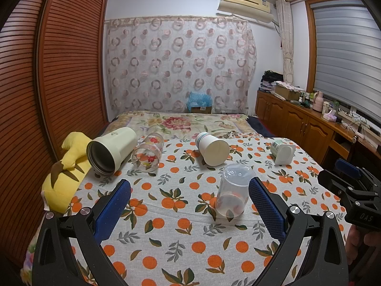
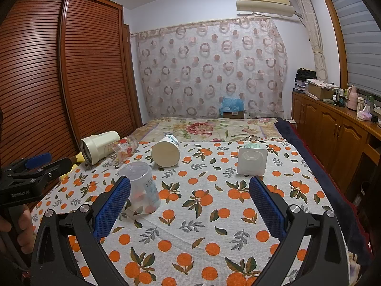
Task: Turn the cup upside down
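Clear plastic cup (image 1: 234, 189) stands mouth-down on the orange-print tablecloth (image 1: 181, 228), roughly mid-cloth, nearer the front edge than the other cups; nothing grips it.

Left to right on the cloth:
- yellow plush toy (image 1: 64, 174) at the left edge, half off the cloth
- cream tumbler (image 1: 112, 150) on its side near the back-left corner, open mouth facing the cameras
- glass with flower print (image 1: 147, 153) on its side, touching or just beside the tumbler
- white paper cup (image 1: 212, 149) on its side near the back edge, base toward the cameras
- white square-based container (image 1: 282, 152) on its side toward the back-right corner

Left gripper (image 1: 190, 195): jaws spread wide, empty; clear cup sits just inside its right finger (image 1: 264, 205), contact unclear. Right gripper (image 2: 190, 195): also wide apart, empty; clear cup just beside its left finger (image 2: 112, 209). Both hover over the front part of the cloth.
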Tool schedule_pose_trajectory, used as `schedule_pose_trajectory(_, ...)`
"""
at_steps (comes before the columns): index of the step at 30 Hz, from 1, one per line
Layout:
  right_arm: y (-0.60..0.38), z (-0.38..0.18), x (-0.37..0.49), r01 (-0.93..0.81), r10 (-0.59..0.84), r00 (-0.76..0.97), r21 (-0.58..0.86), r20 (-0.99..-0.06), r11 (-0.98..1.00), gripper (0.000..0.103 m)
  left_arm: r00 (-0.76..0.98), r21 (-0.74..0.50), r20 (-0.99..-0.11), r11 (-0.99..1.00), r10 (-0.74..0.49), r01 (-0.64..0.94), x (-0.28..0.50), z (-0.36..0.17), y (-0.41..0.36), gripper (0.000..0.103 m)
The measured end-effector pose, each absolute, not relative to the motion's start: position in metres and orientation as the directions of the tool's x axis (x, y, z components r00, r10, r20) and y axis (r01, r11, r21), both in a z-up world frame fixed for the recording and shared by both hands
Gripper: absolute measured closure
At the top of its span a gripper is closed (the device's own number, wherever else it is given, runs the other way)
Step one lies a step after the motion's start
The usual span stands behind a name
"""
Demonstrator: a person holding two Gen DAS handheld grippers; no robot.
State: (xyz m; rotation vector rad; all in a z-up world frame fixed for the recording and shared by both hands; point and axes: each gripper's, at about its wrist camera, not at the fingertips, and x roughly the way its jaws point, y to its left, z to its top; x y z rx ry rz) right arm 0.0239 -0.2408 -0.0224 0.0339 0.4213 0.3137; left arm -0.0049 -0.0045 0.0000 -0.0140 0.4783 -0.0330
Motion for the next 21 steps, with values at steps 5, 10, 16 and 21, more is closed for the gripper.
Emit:
schedule_pose_trajectory(5, -0.2408, -0.0225, 0.0239, -0.293, 0.307, 0.865, 0.097, -0.397, 0.951, 0.003, 0.887, -0.021, -0.46, 0.999, -0.036, 0.03, -0.0048, 0.0015, -0.0064, 0.008)
schedule_pose_trajectory(10, -0.2409, -0.0225, 0.0239, -0.292, 0.307, 0.865, 0.098, -0.397, 0.951, 0.003, 0.888, -0.02, -0.459, 0.999, -0.035, 0.029, -0.0051, 0.0011, -0.0063, 0.008)
schedule_pose_trajectory(16, -0.2414, -0.0223, 0.0239, -0.292, 0.306, 0.866, 0.098, -0.396, 0.951, 0.003, 0.888, -0.02, -0.458, 0.999, -0.036, 0.03, -0.0048, 0.0016, -0.0077, 0.008)
schedule_pose_trajectory(21, -0.2413, -0.0224, 0.0239, -0.293, 0.307, 0.865, 0.098, -0.397, 0.951, 0.003, 0.888, -0.02, -0.458, 0.999, -0.036, 0.03, -0.0047, 0.0019, -0.008, 0.008)
